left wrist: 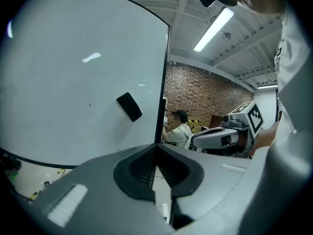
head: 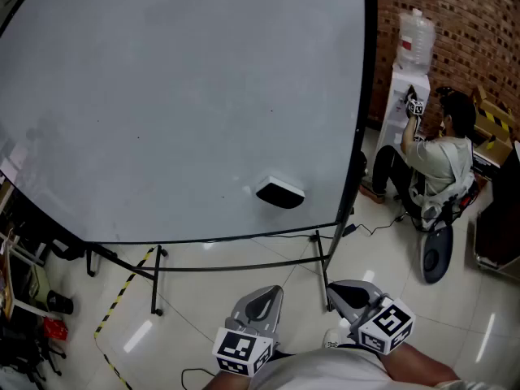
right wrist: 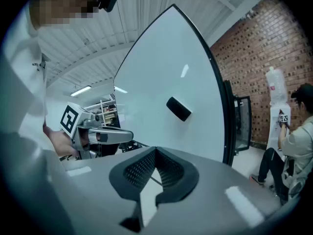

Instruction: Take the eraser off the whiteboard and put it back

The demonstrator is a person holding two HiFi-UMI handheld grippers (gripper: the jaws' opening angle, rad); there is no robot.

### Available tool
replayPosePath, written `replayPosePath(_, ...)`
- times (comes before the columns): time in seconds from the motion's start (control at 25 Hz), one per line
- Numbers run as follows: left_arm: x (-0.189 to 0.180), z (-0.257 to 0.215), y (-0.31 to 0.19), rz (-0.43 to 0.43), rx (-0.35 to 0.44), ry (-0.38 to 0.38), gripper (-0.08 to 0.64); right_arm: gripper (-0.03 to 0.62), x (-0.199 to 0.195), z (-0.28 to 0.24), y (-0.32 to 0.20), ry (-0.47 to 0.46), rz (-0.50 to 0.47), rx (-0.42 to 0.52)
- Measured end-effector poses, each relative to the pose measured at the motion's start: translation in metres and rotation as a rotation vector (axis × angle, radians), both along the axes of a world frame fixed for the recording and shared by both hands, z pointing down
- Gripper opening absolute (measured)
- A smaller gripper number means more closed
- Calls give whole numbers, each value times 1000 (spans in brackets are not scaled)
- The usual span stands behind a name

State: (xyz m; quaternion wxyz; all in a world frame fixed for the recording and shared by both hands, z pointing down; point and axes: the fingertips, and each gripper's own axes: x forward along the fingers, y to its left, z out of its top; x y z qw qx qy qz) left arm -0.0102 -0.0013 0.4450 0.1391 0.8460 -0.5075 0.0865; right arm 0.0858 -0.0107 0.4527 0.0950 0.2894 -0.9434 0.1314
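A black eraser [head: 280, 193] with a white back clings to the lower right of the big whiteboard [head: 162, 96]. Both grippers hang low in the head view, well short of the board. My left gripper [head: 266, 292] is shut with nothing between its tips; in its own view the eraser [left wrist: 129, 106] sits up and left of the closed tips [left wrist: 155, 148]. My right gripper [head: 343, 288] is also shut and empty; in its view the eraser [right wrist: 179, 108] lies above and slightly right of the tips [right wrist: 155, 151].
The whiteboard stands on a black metal frame [head: 244, 265] over a tiled floor. To the right a person [head: 439, 165] crouches by a white water dispenser [head: 409, 80] against a brick wall. Clutter [head: 36, 299] sits at the far left.
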Motion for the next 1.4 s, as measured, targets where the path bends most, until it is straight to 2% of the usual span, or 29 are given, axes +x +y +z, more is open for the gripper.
replayPosePath(0.24, 14, -7, -6, -57, 37, -31, 17, 2, 22, 0, 3, -11, -47, -1)
replayPosePath(0.4, 8, -7, -13, -66, 48, -50, 17, 2, 16, 13, 2, 1, -75, -24)
replayPosePath(0.52, -8, -9, -23, -56, 54, -43, 17, 2, 2, 15, -7, 8, -59, -20)
replayPosePath(0.6, -23, -11, -34, -34, 61, -39, 17, 2, -10, 13, -21, 9, -15, -16)
replayPosePath(0.76, -53, -12, -52, 65, 49, -35, 17, 2, -38, 2, -42, 13, 86, -9)
replayPosePath(1.08, -63, -9, -69, 253, 63, -20, 17, 2, -73, -16, -68, 41, 214, 91)
replayPosePath(1.2, -67, -5, -75, 269, 58, -17, 17, 2, -81, -19, -70, 83, 221, 126)
replayPosePath(1.4, -73, -10, -85, 220, 60, 5, 17, 2, -90, -18, -80, 132, 173, 144)
